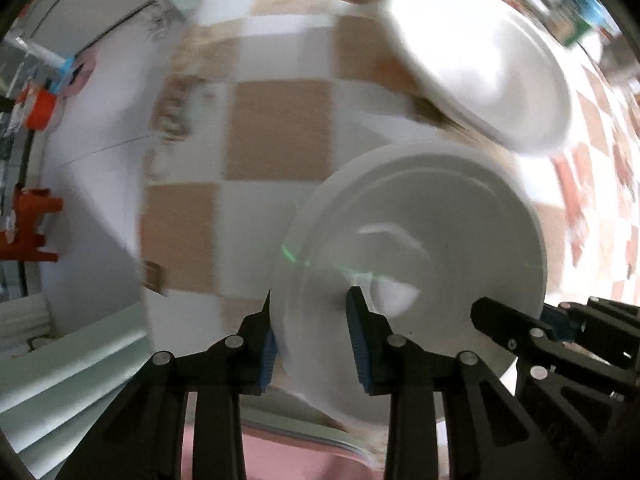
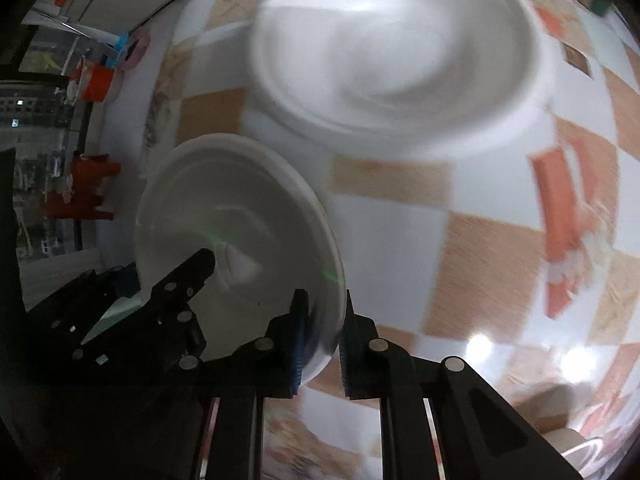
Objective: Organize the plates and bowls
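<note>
**Two grippers sharing one white plate**

The left gripper is pinching the near rim of a white plate, and the right gripper is clamping the opposite edge, so the plate is hanging tilted above the checkered tablecloth. Beyond it, a stack of white dishes is sitting on the cloth. The plate is looking stiff, glossy and breakable; glazed rims are probably slippery, so gripping well over the lip seems wisest. Both views are blurring.
</note>
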